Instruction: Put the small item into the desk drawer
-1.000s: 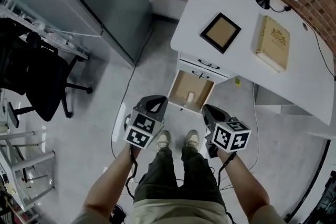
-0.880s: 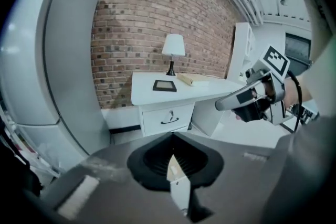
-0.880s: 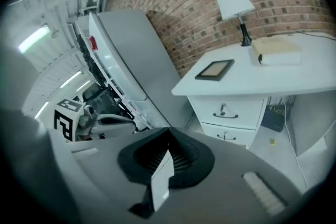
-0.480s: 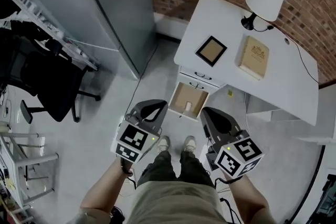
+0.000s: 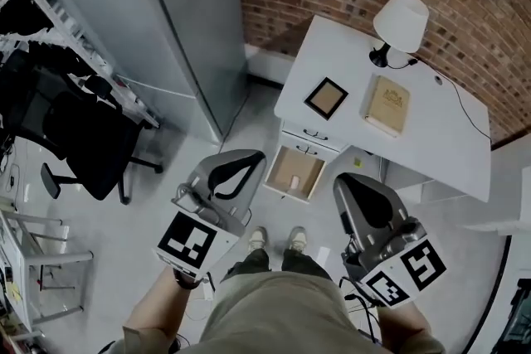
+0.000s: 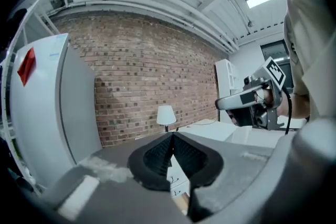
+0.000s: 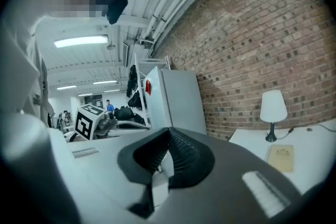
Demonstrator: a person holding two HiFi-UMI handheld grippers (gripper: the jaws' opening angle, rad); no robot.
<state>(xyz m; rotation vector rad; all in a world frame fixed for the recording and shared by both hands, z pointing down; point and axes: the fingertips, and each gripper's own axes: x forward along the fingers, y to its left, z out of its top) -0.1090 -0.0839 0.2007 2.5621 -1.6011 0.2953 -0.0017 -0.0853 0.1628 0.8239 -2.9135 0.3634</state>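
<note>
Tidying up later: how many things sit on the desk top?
3: a frame at the left, a book right of it, and a lamp behind the book. The whole desk top shows, so none seem hidden.

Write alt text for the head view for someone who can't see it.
From above, a person stands before a white desk whose drawer is open, a small item lying inside. The left gripper and right gripper are both shut and empty. A picture frame, a book and a lamp sit on the desk.
</note>
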